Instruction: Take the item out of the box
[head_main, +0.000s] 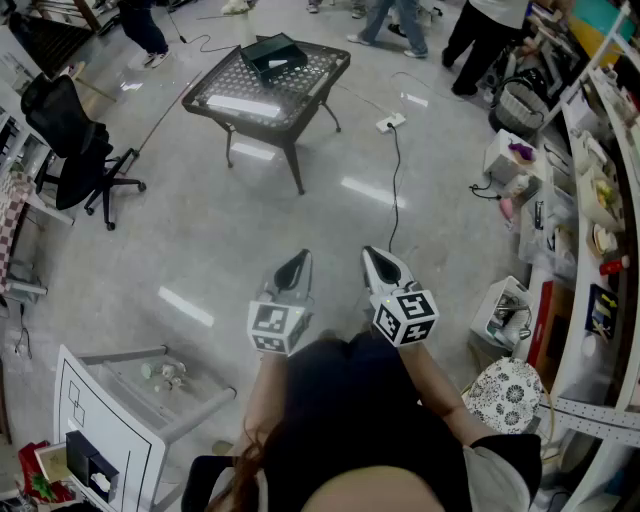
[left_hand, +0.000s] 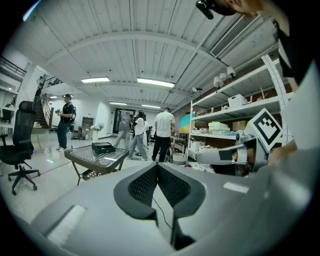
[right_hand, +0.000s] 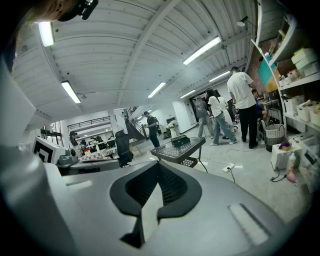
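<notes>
Office chair (head_main: 70, 140): one, parked at left, not involved. Table (head_main: 310, 95): one, mesh top. One dark box (head_main: 274, 56) set on its far part, presumably staged for task. Item inside not seen. Left gripper (head_main: 294, 265): jaws pressed together, nothing between; held low near body, aimed toward table. Right gripper (head_main: 381, 262): jaws likewise closed, empty, carried beside left one. Two grippers counted, both well apart from box. Approach judged not yet begun.
</notes>
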